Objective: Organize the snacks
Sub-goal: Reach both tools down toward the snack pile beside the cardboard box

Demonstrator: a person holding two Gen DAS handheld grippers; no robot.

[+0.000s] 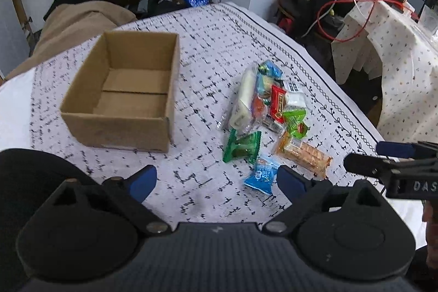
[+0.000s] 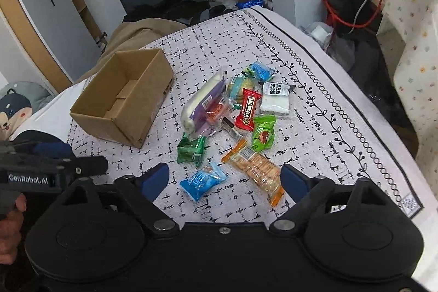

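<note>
We hover both grippers, left gripper [image 1: 216, 182] and right gripper [image 2: 224, 179], spread wide and empty; snack pile [image 2: 232, 122] lies beside empty cardboard box [image 1: 123, 92]. Next, likely: grab blue packet [image 2: 204, 181].

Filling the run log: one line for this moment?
left gripper open, empty | right gripper open, empty | box empty | snacks piled on cloth

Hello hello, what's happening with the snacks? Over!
Both tools open, empty. Brown cardboard box empty. Wrapped snacks piled beside it. Nothing in the way.
</note>
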